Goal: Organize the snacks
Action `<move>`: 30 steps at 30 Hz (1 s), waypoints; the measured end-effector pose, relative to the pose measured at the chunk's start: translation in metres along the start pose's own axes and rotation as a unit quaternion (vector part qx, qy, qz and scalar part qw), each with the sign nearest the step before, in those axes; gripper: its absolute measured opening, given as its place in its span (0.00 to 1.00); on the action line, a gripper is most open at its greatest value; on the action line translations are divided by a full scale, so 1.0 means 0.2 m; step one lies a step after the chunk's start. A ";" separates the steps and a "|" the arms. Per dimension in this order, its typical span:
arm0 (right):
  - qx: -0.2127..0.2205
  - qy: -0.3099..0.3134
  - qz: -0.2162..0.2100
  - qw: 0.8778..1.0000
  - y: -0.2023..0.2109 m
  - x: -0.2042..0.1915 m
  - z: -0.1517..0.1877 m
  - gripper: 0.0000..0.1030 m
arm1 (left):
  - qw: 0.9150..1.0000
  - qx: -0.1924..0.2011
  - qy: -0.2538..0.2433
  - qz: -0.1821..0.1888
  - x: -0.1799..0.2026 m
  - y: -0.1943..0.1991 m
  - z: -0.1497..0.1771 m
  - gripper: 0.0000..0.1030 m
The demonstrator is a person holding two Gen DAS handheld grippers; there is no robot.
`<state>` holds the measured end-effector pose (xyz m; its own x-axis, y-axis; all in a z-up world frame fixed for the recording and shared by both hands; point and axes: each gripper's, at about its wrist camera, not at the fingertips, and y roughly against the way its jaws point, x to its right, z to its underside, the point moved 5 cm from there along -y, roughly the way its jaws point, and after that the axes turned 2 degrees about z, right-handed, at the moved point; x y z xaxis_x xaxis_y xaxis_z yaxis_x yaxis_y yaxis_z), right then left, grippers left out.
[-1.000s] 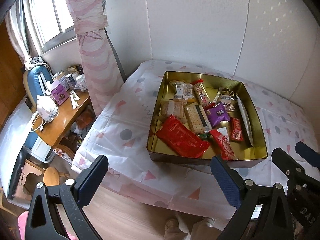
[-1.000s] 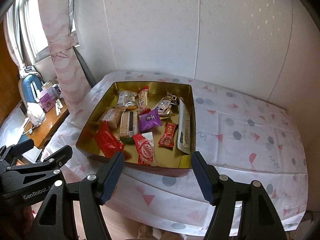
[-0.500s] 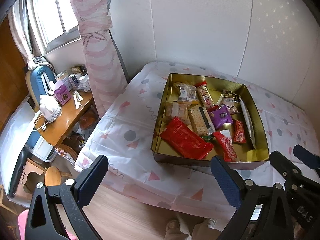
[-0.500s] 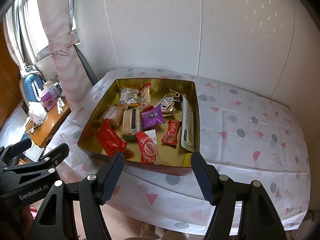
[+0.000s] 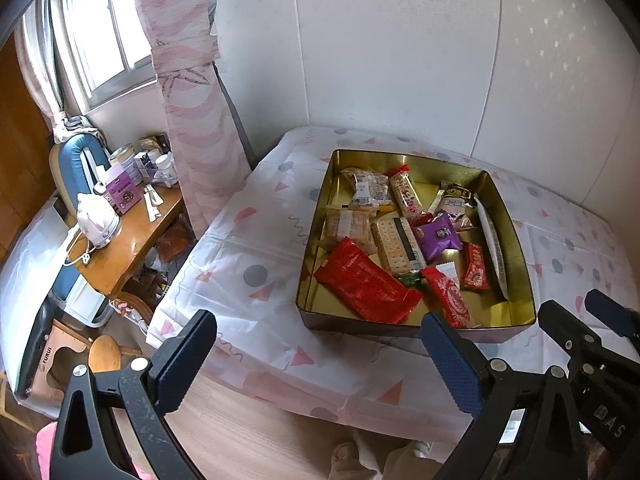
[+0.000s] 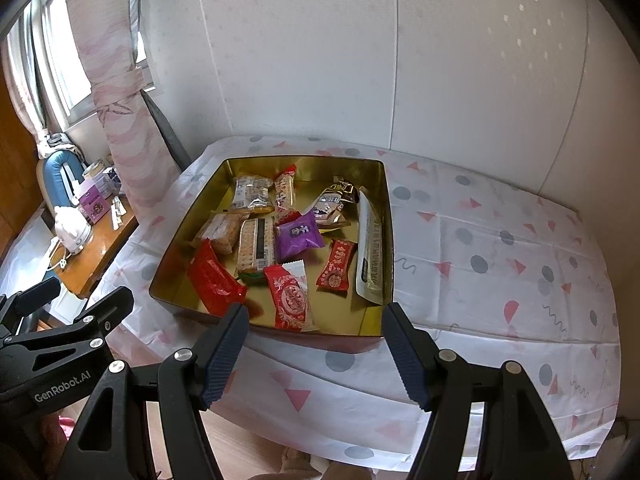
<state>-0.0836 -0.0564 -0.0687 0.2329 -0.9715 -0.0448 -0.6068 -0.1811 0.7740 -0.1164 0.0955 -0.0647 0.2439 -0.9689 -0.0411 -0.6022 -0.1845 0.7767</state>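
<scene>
A gold tin box (image 5: 516, 240) (image 6: 176, 248) sits on a table with a patterned white cloth (image 5: 256, 248) (image 6: 500, 248). Inside lie several snack packets: a large red pack (image 5: 366, 286) (image 6: 214, 278), a purple pack (image 5: 438, 236) (image 6: 300, 234), a cracker pack (image 5: 396, 244) (image 6: 256, 246), a small red bar (image 5: 474, 266) (image 6: 336, 266) and a long white pouch (image 6: 370, 248) along the right wall. My left gripper (image 5: 320, 354) hangs open before the table's near edge, empty. My right gripper (image 6: 314, 344) is open and empty too, just short of the box's front wall.
A wooden side table (image 5: 120, 240) at the left holds a white kettle (image 5: 98, 220), a purple box (image 5: 124, 192) and jars. A pink curtain (image 5: 192, 120) hangs between it and the cloth-covered table. White wall panels stand behind. Wooden floor (image 5: 248, 440) lies below, with feet in socks (image 5: 376, 456).
Both views have shifted slightly, so the box sits a little lower and further right in the left wrist view. The snacks have not moved and both grippers stay open.
</scene>
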 end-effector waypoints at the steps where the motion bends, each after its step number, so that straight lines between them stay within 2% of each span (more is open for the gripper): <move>1: 0.000 0.000 0.000 1.000 0.00 0.00 0.00 0.68 | 1.000 0.000 -0.001 0.000 0.00 0.00 0.00 0.99; 25: -0.002 -0.003 -0.005 1.000 -0.04 0.03 -0.02 0.68 | 1.000 -0.005 0.007 0.009 0.02 -0.03 -0.02 0.99; 30: -0.006 -0.005 -0.010 1.000 -0.06 0.05 -0.03 0.68 | 1.000 -0.012 0.008 0.000 0.04 -0.06 -0.03 0.99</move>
<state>-0.0693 -0.0633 -0.0749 0.2362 -0.9694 -0.0666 -0.5936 -0.1982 0.7799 -0.1030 0.0912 -0.0696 0.2554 -0.9663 -0.0305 -0.5840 -0.1793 0.7917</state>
